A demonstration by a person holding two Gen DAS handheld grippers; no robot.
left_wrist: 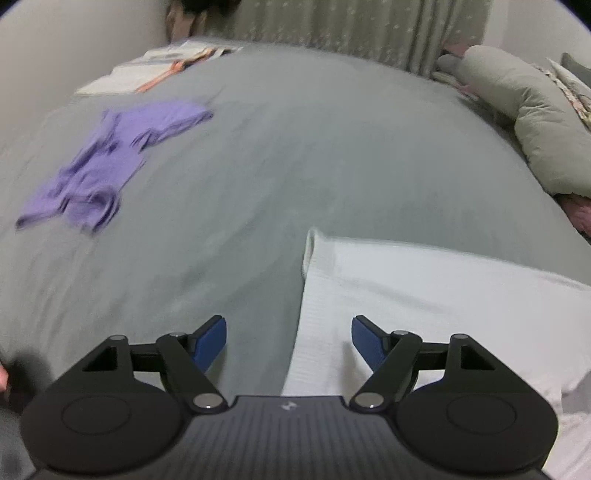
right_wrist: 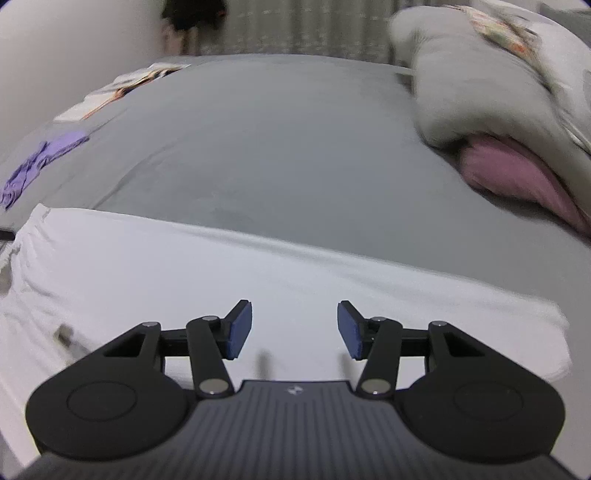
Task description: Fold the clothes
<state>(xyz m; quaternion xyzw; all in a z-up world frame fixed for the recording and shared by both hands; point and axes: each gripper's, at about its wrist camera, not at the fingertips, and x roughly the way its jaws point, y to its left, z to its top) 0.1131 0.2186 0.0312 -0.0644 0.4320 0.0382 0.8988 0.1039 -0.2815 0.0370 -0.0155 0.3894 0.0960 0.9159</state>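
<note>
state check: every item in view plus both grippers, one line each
white garment: spread flat on the bed, ungripped
purple garment: crumpled, unfolded, lying apart
left gripper: open, empty, over the white garment's edge
right gripper: open, empty, above the white garment
grey duvet: bunched at bedside

Dim, flat indoor light, cool grey cast, no visible source. Shadows soft: faint ones under left gripper [left_wrist: 289,341] and right gripper [right_wrist: 294,330]. No glare. Motion blur smears purple garment [left_wrist: 99,166], white garment [right_wrist: 221,273] edges, far curtain [left_wrist: 351,29], pillows [right_wrist: 480,85] at right. Gripper bodies near lens stay sharp. Strong fisheye bowing; bed sheet [left_wrist: 295,147] bulges; dark vignette at corners.
</note>
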